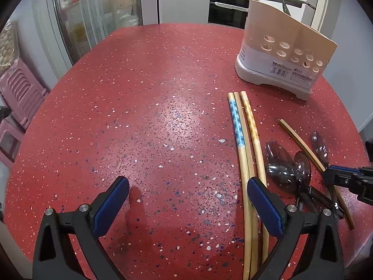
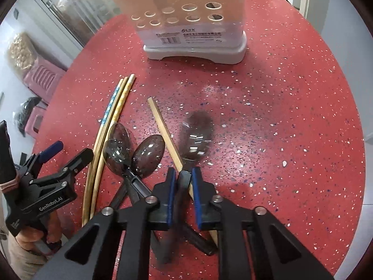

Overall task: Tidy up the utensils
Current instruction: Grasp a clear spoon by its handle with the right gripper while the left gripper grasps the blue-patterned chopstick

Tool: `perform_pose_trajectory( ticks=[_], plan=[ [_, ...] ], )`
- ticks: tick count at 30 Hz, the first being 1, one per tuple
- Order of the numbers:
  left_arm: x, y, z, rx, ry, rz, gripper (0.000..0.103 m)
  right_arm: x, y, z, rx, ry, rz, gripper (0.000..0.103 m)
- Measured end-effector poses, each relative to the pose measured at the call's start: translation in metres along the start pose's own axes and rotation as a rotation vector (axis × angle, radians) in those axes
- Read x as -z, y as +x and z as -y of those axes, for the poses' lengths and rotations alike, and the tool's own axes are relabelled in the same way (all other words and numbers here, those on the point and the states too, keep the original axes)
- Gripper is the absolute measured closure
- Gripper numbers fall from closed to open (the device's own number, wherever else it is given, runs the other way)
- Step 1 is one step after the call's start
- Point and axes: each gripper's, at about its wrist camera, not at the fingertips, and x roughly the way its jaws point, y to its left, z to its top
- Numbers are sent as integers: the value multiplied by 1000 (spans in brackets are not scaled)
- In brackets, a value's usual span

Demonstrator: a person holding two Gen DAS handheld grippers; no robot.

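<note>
**Right tongs clamp a smoky spoon; left tongs gape over the chopsticks**

In the right wrist view, the right tongs [image 2: 183, 175] sit at lower centre with their blue pads drawn narrow around the dark handle of a smoky translucent spoon [image 2: 197, 137]. The spoon's bowl is blurred and lies just above the pads, in the middle of the frame. A single plain chopstick [image 2: 164, 129] runs diagonally from the centre down to the pads and passes under them, right beside the held handle.

Left of it, two more smoky spoons [image 2: 130, 149] lie with bowls touching and their dark handles crossing toward the bottom of the frame. Further left, three patterned chopsticks [image 2: 112, 116] lie side by side in a long curve. The beige utensil holder [image 2: 186, 23], with round holes in its wall and a grey base, stands upright at top centre on the red speckled tabletop [image 2: 279, 116].

The left tongs [image 1: 187, 190] fill the bottom of the left wrist view, spread wide with nothing between the pads. Their right-hand pad sits over the three chopsticks [image 1: 244, 140]; whether it touches them I cannot tell. The holder [image 1: 279, 53] stands at upper right in this view, the spoons [image 1: 289, 168] at right.
</note>
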Motion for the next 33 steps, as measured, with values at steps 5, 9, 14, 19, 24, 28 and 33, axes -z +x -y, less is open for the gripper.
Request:
perform_pose_trajectory(
  ticks=[5,9,14,19,24,28,33],
  plan=[
    [-6,5,5,9,18,-4,0,5,-5,10,-22,10,12,91],
    [-10,8,4,9,11,-9,0,7,-8,17,-40,20,13,91],
    [-14,10,-3,0,-7,-14,0,6,-7,22,-54,23,12,91],
    [-17,17,-4,-6,0,-35,0,6,-6,21,-68,22,13,91],
    [-23,23,5,-14,17,-48,0,7,-9,21,-69,15,26,91],
    [-33,27,9,-13,22,-72,0,8,-14,23,-76,14,34,91],
    [-46,24,20,25,86,-93,11,9,-19,29,-103,15,43,91]
  ],
)
